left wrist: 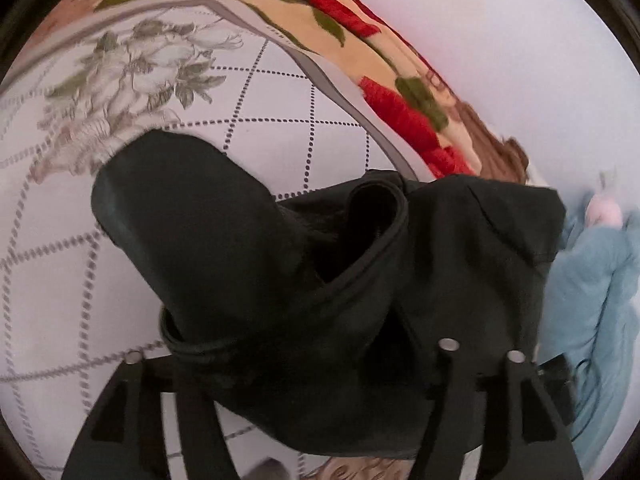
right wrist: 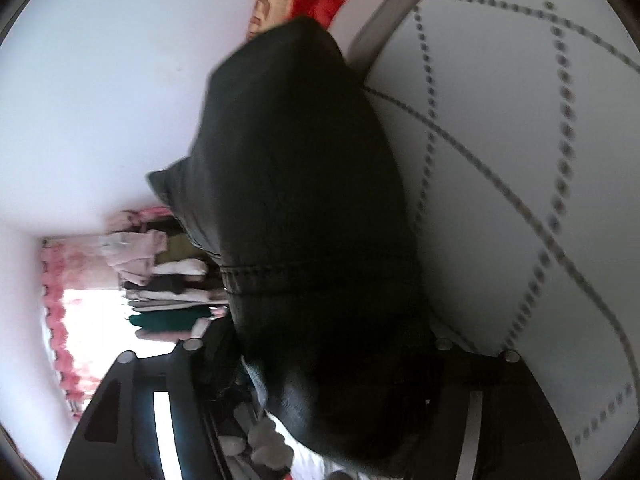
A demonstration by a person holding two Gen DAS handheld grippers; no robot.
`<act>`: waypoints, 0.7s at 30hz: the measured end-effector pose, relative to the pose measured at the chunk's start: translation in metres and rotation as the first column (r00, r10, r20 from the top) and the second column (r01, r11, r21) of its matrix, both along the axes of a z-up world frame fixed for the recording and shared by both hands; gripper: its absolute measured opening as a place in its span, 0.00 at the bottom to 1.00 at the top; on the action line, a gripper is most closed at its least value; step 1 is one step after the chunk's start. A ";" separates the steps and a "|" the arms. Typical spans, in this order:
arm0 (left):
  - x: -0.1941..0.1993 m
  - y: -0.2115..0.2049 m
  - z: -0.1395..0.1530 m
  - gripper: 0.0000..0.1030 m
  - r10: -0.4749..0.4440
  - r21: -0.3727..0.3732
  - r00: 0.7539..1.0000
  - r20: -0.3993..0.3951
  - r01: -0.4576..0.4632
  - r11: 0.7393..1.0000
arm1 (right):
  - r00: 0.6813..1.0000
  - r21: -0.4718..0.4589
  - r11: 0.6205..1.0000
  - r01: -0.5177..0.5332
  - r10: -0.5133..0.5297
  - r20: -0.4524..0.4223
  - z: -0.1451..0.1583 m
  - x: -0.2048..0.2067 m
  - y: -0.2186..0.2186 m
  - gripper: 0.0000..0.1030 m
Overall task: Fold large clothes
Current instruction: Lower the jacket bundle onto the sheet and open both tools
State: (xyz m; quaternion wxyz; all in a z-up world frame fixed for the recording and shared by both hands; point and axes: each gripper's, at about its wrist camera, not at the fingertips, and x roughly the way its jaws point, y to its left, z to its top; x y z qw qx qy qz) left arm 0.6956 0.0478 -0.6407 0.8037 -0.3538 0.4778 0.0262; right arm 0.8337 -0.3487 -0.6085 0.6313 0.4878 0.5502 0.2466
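A black jacket (left wrist: 304, 280) hangs bunched between both grippers above the white quilted bed (left wrist: 280, 120). My left gripper (left wrist: 320, 356) is shut on the jacket's fabric, which drapes over its fingers; a sleeve or collar fold sticks up at the left. In the right wrist view the same black jacket (right wrist: 304, 200) fills the middle, with a stitched seam across it. My right gripper (right wrist: 316, 360) is shut on the jacket, its fingertips buried in the cloth.
A red and cream floral blanket (left wrist: 360, 40) lies along the bed's far edge by the white wall (left wrist: 500, 60). Light blue cloth (left wrist: 592, 300) lies at the right. A stack of folded clothes (right wrist: 168, 276) and a pink curtain (right wrist: 60, 312) stand behind.
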 end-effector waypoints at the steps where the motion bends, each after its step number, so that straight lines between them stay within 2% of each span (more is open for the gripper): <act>1: 0.000 -0.001 0.004 0.82 -0.021 0.037 1.000 -0.021 0.021 0.999 | 1.000 -0.028 1.000 0.001 -0.001 -0.013 0.004 0.000 0.001 0.74; 3: 0.002 -0.006 0.014 0.98 -0.072 0.142 0.995 -0.070 0.081 0.987 | 0.999 -0.182 0.983 -0.005 -0.001 -0.033 0.019 -0.005 0.004 0.81; 5: -0.005 -0.011 0.024 1.00 -0.103 0.201 0.991 -0.084 0.118 0.972 | 0.999 -0.381 0.924 -0.018 0.005 -0.034 0.043 -0.016 0.013 0.84; 7: -0.009 -0.009 0.035 1.00 -0.121 0.289 0.987 -0.106 0.147 0.946 | 0.999 -0.579 0.815 -0.034 0.026 -0.022 0.066 -0.029 0.027 0.87; 8: -0.013 -0.011 0.044 1.00 -0.135 0.331 0.985 -0.110 0.164 0.929 | 0.999 -0.684 0.728 -0.040 0.042 -0.014 0.081 -0.034 0.037 0.87; 9: -0.018 -0.015 0.055 1.00 -0.147 0.382 0.982 -0.120 0.182 0.906 | 0.999 -0.751 0.658 -0.045 0.050 -0.016 0.091 -0.038 0.045 0.87; 10: -0.022 -0.020 0.065 1.00 -0.161 0.425 0.979 -0.128 0.200 0.883 | 0.998 -0.821 0.568 -0.058 0.060 -0.028 0.103 -0.043 0.056 0.87; 11: -0.024 -0.022 0.071 1.00 -0.175 0.447 0.977 -0.125 0.213 0.869 | 0.997 -0.865 0.498 -0.068 0.075 -0.035 0.112 -0.049 0.066 0.87; 12: -0.031 -0.028 0.084 1.00 -0.199 0.476 0.972 -0.128 0.236 0.847 | 0.995 -0.893 0.444 -0.073 0.093 -0.035 0.123 -0.056 0.078 0.87; 13: -0.033 -0.032 0.091 1.00 -0.210 0.494 0.968 -0.137 0.251 0.832 | 0.994 -0.910 0.409 -0.064 0.104 -0.023 0.135 -0.065 0.091 0.87; 15: -0.045 -0.042 0.114 1.00 -0.264 0.499 0.954 -0.139 0.298 0.814 | 0.995 -0.928 0.370 -0.041 0.100 -0.004 0.160 -0.083 0.105 0.87; 17: -0.063 -0.053 0.145 1.00 -0.299 0.511 0.944 -0.137 0.326 0.795 | 0.995 -0.930 0.367 -0.027 0.095 0.008 0.193 -0.123 0.103 0.87; 21: -0.104 -0.068 0.209 1.00 -0.329 0.535 0.938 -0.106 0.333 0.777 | 0.998 -0.936 0.351 0.020 0.053 0.042 0.262 -0.175 0.109 0.87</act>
